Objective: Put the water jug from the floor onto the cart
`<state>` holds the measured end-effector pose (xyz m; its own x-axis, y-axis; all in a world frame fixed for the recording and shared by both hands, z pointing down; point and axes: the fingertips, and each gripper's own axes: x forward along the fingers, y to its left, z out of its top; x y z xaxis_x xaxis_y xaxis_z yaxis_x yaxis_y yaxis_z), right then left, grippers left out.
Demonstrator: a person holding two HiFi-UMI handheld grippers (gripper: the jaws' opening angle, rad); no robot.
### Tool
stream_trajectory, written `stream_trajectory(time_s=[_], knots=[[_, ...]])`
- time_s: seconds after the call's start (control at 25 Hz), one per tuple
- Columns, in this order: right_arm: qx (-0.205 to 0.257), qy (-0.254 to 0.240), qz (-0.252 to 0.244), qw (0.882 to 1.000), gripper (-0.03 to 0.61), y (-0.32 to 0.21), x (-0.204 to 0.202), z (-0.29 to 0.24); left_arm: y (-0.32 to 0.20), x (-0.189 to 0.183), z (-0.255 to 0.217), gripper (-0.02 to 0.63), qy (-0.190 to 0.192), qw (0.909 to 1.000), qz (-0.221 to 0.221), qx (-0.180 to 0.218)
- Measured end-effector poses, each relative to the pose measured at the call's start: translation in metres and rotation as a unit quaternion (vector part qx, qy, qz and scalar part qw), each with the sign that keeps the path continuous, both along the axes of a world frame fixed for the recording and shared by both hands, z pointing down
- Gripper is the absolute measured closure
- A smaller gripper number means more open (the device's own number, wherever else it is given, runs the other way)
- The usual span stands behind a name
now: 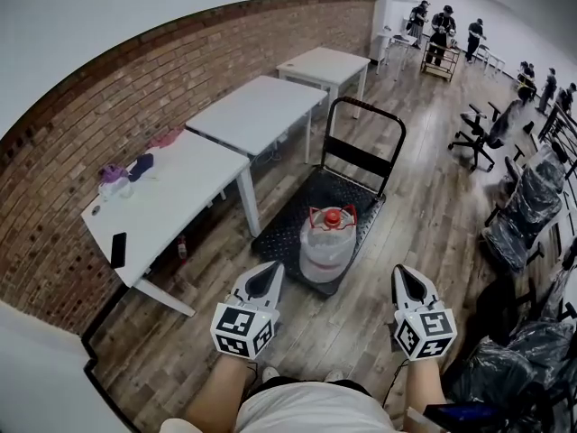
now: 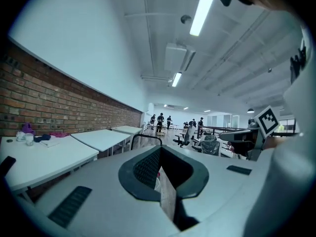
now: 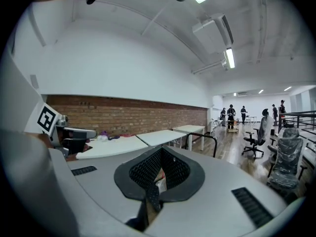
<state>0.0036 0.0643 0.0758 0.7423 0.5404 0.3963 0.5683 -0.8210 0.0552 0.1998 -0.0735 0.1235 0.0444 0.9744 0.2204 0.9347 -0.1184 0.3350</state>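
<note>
Translucent plastic with a red cap, the water jug [image 1: 326, 242] stands upright on the near end of the cart [image 1: 287, 231], on its dark deck. A red carrying frame sits round the jug's neck. The cart's black push handle [image 1: 365, 124] rises at the far end, away from the person. The cart stands on the wood-plank floor [image 1: 424, 215], just beside the nearest white worktop [image 1: 180, 192] in a row of three that runs along a brick wall [image 1: 99, 106]. The left gripper [image 1: 269, 271] and the right gripper [image 1: 403, 275] are held side by side in front of the person, both pointing toward the cart and apart from the jug. The jug lies ahead of them, between their two lines. In the head view the left gripper's tip comes close to the cart's near edge, while the right one is over bare floor. In the left gripper view, the left gripper's [image 2: 165, 181] jaws are clenched together with nothing in them, and only a thin sliver of the scene beyond shows past the pads. In the right gripper view, the right gripper's [image 3: 155, 179] jaws are likewise pressed together and empty. A dark phone [image 1: 118, 249] lies near the front corner of the nearest worktop, and small purple and pink items [image 1: 135, 168] are at its wall side. Black office chairs [image 1: 478, 133] and plastic-wrapped chairs [image 1: 527, 201] line the right side, and several people [image 1: 442, 30] stand at the far end of the room.
</note>
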Motion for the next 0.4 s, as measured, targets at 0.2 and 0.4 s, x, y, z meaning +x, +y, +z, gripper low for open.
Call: stream_trajectory(time_s=[0.2, 0.4], knots=[[-0.002, -0.005, -0.009, 1.0, 0.577, -0.02, 0.017, 0.003, -0.007, 0.017, -0.004, 0.615, 0.002, 1.0, 0.0, -0.009], [-0.008, -0.008, -0.011, 1.0, 0.577, -0.022, 0.023, 0.0, -0.006, 0.021, -0.006, 0.615, 0.009, 0.9998, 0.006, -0.014]])
